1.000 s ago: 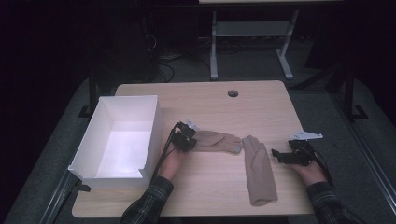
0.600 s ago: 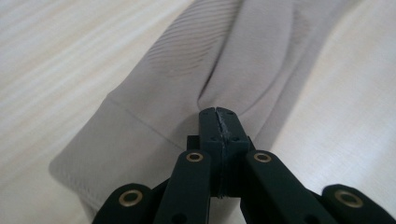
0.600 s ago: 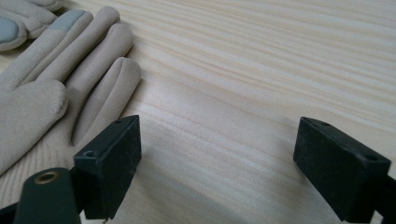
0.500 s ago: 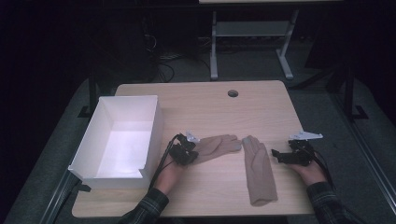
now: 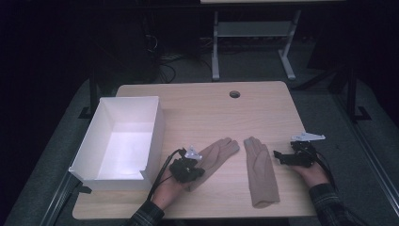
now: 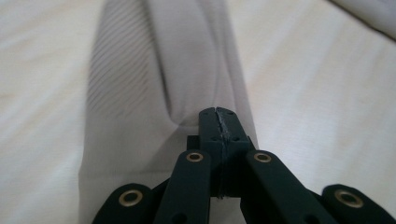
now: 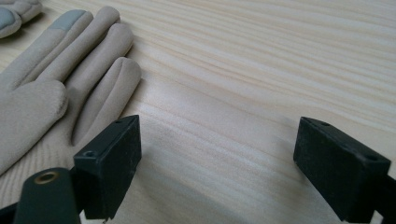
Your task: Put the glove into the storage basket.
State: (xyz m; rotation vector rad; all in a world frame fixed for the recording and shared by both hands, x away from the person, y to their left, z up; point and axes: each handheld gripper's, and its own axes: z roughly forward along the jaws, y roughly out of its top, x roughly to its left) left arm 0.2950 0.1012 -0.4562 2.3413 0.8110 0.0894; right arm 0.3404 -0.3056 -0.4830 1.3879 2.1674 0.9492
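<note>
On the wooden tabletop (image 5: 207, 113) we note two beige gloves. The left glove (image 5: 211, 157) lies slanted, fingers pointing up and to the right, cuff end under our left claw (image 5: 188, 170). In the left gripper view that claw's jaws are pressed together on a pinched fold of the glove's ribbed cuff (image 6: 140, 93), so it is clenched on the left glove.

The right glove (image 5: 259, 172) lies lengthwise near the middle right of the tabletop, fingers away from us, one fingertip grey. The two gloves' fingertips are near each other but apart.

Our right claw (image 5: 282, 157) rests on the tabletop just to the right of the right glove, jaws pointing toward it. In the right gripper view its jaws stand wide apart with bare wood between them; the right glove (image 7: 60, 84) lies beside one jaw. Released, holding nothing.

A white open box (image 5: 155, 125) sits at the left of the tabletop, just beside our left hand (image 5: 164, 193).
</note>
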